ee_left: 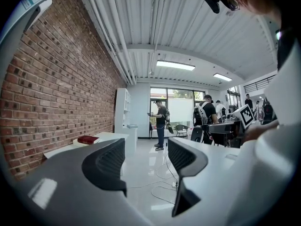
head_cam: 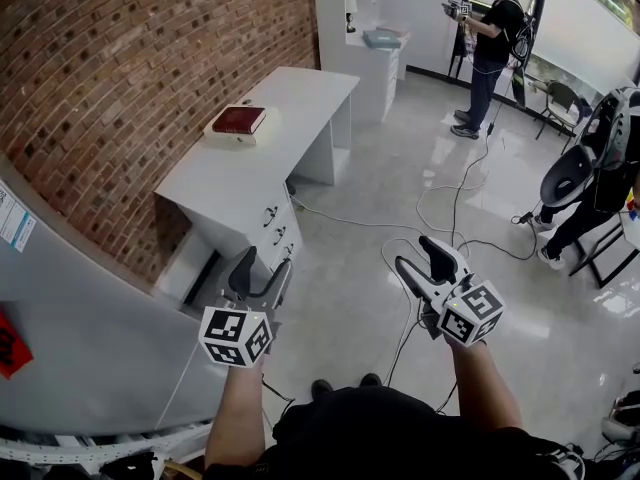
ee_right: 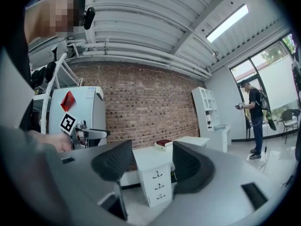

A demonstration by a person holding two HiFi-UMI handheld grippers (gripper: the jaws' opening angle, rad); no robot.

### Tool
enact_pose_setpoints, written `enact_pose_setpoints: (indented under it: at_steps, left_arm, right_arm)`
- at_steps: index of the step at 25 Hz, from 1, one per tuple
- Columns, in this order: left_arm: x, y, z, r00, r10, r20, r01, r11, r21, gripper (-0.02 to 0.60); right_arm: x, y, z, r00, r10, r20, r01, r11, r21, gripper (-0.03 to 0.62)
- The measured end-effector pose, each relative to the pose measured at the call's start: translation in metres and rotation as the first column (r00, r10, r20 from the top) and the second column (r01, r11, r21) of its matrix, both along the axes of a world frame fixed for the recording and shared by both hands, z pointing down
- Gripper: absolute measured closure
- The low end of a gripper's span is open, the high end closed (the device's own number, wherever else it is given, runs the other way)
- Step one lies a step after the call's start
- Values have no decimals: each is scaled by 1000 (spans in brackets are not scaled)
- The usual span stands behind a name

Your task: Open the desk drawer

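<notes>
The white desk [head_cam: 262,153] stands against the brick wall, with a stack of three drawers [head_cam: 277,234] at its near end, all closed. In the right gripper view the drawers [ee_right: 158,186] show between my jaws, well ahead. A red book [head_cam: 239,120] lies on the desktop. My left gripper [head_cam: 262,274] hovers open in front of the drawers, some way short of them, with nothing between its fingers. My right gripper [head_cam: 412,252] is held open over the floor to the right of the desk, also empty. Both stand open in their own views, the left gripper [ee_left: 146,155] and the right gripper [ee_right: 150,163].
A large grey-white cabinet [head_cam: 70,308] stands at my left beside the desk. Cables [head_cam: 450,213] trail over the glossy floor. A person [head_cam: 492,48] stands at the far end near a white shelf unit [head_cam: 382,63]. A chair [head_cam: 572,173] is at the right.
</notes>
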State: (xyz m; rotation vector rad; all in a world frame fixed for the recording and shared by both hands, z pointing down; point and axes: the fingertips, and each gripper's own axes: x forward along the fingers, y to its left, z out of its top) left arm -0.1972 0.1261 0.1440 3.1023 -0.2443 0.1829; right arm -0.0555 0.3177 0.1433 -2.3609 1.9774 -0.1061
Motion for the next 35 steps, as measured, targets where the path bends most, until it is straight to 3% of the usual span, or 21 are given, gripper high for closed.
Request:
enact_pose_setpoints:
  at_steps: [6,19,27,35]
  left_arm:
    - [6,15,-2,1000,4,-6,-4,1000,12,264]
    - [11,42,10,999,-42,9,42,999,-8,262]
    - [30,13,37,999,-31,26,33,997,-73,263]
    - [83,-69,52,1000,9,29,-7,997,-82,264]
  right_arm:
    - [14,16,1,999,33,2,-33,999,-2,296]
    - [41,81,25,996,46,73,-44,998,-36,292]
    - [49,57,45,995,49,90,-40,994,-100,292]
    - [93,-20,58,993,72,91,-59,989,-136,292]
